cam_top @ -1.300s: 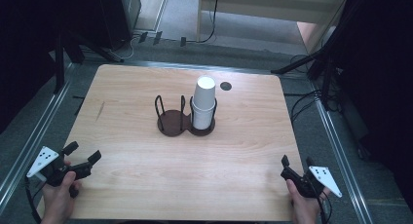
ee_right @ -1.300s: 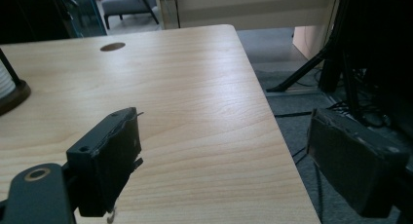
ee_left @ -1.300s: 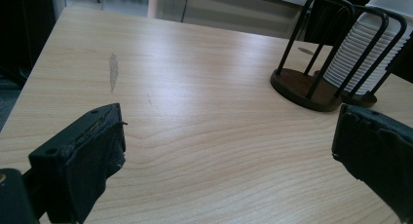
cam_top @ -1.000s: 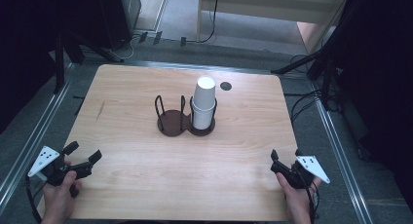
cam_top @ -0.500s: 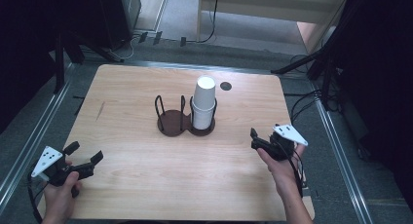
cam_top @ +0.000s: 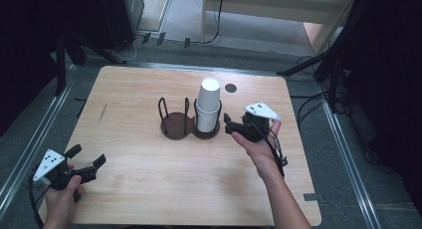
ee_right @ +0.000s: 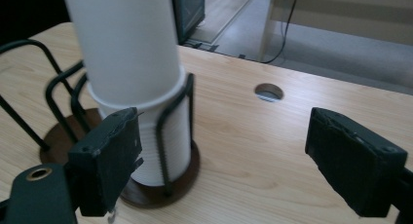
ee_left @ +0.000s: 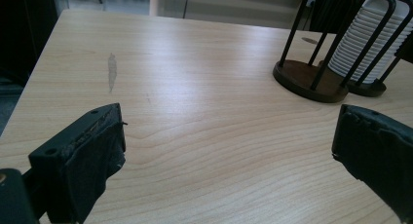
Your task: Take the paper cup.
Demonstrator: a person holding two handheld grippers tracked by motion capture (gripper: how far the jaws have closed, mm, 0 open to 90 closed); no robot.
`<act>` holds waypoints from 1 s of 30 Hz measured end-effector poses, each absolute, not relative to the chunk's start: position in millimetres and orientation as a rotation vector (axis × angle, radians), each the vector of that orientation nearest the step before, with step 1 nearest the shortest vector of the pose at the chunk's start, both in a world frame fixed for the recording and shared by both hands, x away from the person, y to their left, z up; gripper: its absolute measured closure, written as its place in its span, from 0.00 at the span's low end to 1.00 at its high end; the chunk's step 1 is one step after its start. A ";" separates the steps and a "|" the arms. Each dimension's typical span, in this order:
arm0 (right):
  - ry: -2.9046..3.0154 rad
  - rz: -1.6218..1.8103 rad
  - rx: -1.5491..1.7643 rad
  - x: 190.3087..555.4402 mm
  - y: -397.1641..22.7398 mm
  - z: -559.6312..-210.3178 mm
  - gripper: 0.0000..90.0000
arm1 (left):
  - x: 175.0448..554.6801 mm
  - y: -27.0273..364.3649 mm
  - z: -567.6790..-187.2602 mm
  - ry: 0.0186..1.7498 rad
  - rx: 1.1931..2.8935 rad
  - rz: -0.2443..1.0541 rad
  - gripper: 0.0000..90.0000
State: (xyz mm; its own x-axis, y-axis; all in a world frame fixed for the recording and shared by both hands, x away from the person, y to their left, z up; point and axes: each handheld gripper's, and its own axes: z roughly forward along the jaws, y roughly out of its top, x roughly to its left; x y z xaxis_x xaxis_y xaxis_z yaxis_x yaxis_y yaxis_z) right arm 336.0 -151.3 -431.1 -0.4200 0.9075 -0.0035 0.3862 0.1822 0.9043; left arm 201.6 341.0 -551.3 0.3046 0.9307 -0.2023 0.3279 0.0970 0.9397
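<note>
A wooden table (cam_top: 149,169) bears a two-ring cup holder (cam_top: 174,127).

So on the desk (cam_top: 149,154) we've got the two-ring holder (cam_top: 189,124) sitting about mid-desk. The stack of cups (cam_top: 208,105) stands in its right ring, the left ring beside it. Behind the cups, toward the far edge, there's a cable hole (cam_top: 230,88). Our right hand-held gripper (cam_top: 228,124) is just right of the cups, and the left hand-held gripper (cam_top: 87,157) sits way off at the near left corner.
</note>
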 end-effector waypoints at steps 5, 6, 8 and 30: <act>1.909 1.229 1.204 342.4 -127.5 -431.5 0.14 | 202.1 340.5 -551.3 1.232 1.453 0.680 0.00; 1.912 1.235 1.202 343.8 -123.4 -431.8 0.14 | 202.2 340.5 -551.2 1.231 1.455 0.679 0.00; 1.911 1.236 1.202 345.2 -119.8 -431.8 0.14 | 202.2 340.5 -551.1 1.231 1.457 0.681 0.00; 1.890 1.298 1.237 373.4 -86.3 -433.0 0.12 | 225.3 270.3 -521.4 1.117 1.541 0.644 0.00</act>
